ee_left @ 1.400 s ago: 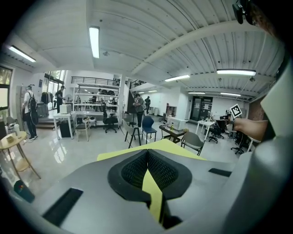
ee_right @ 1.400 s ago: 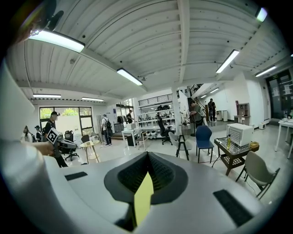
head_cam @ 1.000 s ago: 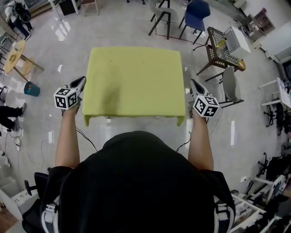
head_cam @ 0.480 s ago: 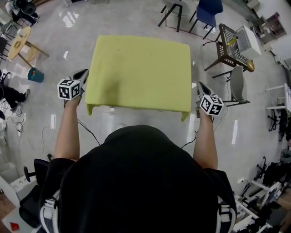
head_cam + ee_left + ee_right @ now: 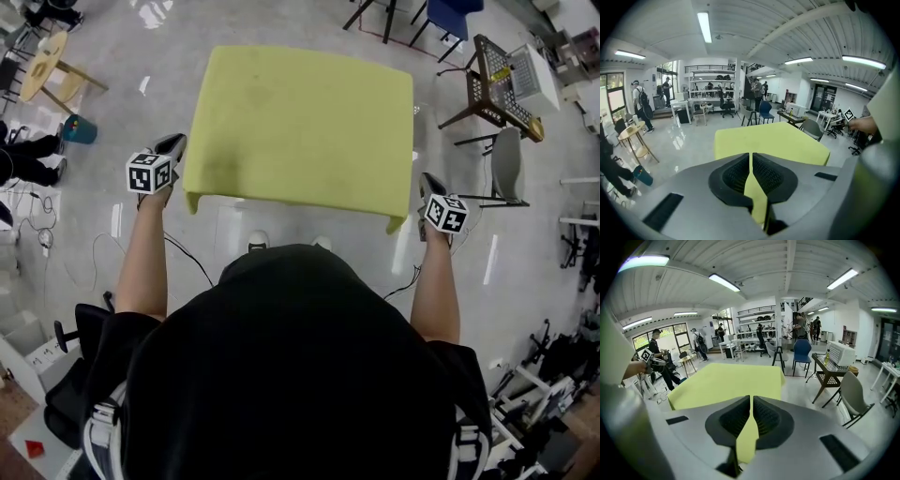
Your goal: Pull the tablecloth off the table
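A yellow-green tablecloth (image 5: 300, 122) covers the whole table and hangs over its edges. My left gripper (image 5: 173, 142) is off the cloth's near left corner, over the floor and apart from the cloth. My right gripper (image 5: 429, 178) is just outside the near right corner, also clear of it. In the left gripper view the jaws (image 5: 750, 154) are shut, with the cloth (image 5: 773, 140) ahead. In the right gripper view the jaws (image 5: 753, 397) have just been opening by a sliver. Their tips nearly meet, nothing is between them, and the cloth (image 5: 726, 378) lies ahead to the left.
A dark side table with a wire rack (image 5: 497, 80) and a grey chair (image 5: 506, 164) stand to the right. A blue chair (image 5: 450, 14) is beyond the table. A round wooden table (image 5: 42, 80), a teal bin (image 5: 80, 128) and people stand at the left. Cables (image 5: 192, 267) trail on the floor.
Both grippers have sunk lower beside the table's near corners, the right one more. The head view has tilted, so the table sits higher in the picture.
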Tool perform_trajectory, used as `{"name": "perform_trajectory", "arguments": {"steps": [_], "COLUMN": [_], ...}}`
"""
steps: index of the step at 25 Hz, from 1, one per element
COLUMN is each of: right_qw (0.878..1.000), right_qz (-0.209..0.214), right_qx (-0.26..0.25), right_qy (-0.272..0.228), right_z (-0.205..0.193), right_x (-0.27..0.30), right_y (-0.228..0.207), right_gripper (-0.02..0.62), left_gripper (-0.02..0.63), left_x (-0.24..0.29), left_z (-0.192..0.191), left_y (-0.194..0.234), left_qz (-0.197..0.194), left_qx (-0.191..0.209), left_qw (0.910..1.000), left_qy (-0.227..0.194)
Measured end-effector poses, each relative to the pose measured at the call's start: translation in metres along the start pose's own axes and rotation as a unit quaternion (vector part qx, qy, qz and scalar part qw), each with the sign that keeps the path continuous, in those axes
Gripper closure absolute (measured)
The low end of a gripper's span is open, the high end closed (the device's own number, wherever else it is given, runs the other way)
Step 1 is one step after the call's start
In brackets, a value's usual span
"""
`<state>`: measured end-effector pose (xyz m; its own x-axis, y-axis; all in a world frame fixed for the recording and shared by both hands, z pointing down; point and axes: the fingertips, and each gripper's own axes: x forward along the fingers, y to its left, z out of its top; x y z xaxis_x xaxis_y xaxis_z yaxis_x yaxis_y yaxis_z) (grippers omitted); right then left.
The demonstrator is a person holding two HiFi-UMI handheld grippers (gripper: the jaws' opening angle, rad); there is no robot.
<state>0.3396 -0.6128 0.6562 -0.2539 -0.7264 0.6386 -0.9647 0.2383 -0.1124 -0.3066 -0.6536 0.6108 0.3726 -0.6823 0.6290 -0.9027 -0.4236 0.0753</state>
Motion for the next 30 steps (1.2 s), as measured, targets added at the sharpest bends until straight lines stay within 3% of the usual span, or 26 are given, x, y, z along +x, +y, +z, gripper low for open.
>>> {"name": "perform_trajectory", "arguments": {"steps": [13, 22, 30], "right_qw": [0.994, 0.987, 0.974], "right_qz": [0.019, 0.031, 0.046], "right_qx": [0.017, 0.012, 0.029], "right_qy": [0.106, 0.16, 0.221], "right_z": [-0.1, -0.149, -0.21], "right_x": [0.038, 0.044, 0.051], "right_y": [-0.018, -0.029, -0.041], "right_gripper": [0.485, 0.445, 0.375], "left_gripper": [0.535, 0.455, 0.356], "left_x": [0.028, 0.038, 0.049], "left_z": [-0.098, -0.162, -0.214], "left_y": [0.027, 0.038, 0.05], "left_qz": [0.015, 0.014, 0.041], "left_qx": [-0.021, -0.021, -0.019], "left_qw": [0.9978, 0.9928, 0.9864], "left_qy": [0.061, 0.118, 0.158]}}
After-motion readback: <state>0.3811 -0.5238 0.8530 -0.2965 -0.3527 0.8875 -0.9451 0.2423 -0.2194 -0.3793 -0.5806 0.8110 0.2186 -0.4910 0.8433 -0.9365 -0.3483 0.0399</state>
